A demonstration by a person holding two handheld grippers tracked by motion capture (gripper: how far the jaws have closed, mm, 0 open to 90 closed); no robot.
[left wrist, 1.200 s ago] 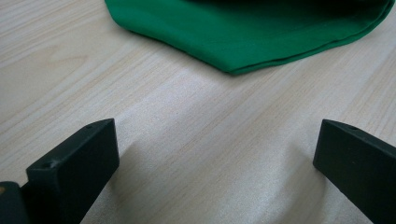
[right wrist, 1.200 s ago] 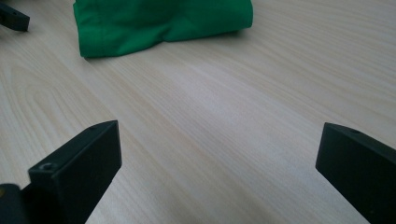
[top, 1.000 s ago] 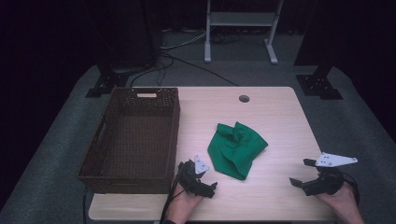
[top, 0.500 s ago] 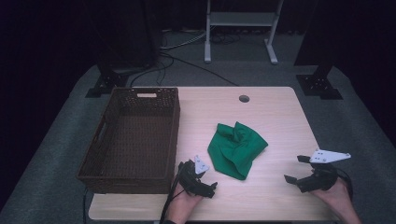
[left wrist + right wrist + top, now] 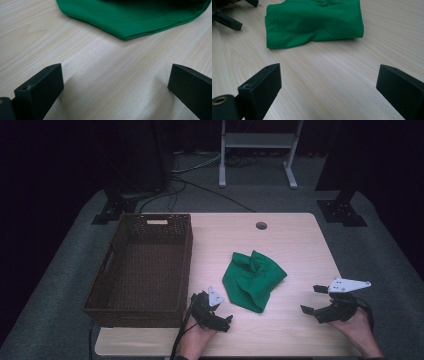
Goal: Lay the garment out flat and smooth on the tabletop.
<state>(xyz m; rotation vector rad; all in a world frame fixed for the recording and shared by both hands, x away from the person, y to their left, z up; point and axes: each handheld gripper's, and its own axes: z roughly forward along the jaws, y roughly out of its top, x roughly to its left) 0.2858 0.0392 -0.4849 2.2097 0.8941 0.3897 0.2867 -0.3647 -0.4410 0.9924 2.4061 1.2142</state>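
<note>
Since the earlier frames, the right hand-held gripper (image 5: 314,300) has crept a little away from the right edge of the tabletop (image 5: 300,245) toward the middle, and its jaws have just been closing slightly, with nothing between them; the left hand-held gripper (image 5: 222,312), the cloth and the basket lie as they did. Nearest the front edge, the left hand-held gripper rests low over the wood close to the basket's front right corner, its jaws spread wide and empty, bare wood between them in the left gripper view. The right hand-held gripper sits near the front right corner of the tabletop, held in the person's hand (image 5: 357,327), jaws also standing wide apart and gripping nothing; in the right gripper view they frame bare wood with the cloth beyond. Farther in, between the two and closer to the left one, the crumpled green cloth (image 5: 254,277) lies about the middle of the tabletop, touched by neither gripper. The brown wicker basket (image 5: 110,285) runs along the left edge. A small round grommet hole (image 5: 261,225) sits near the far edge.
</note>
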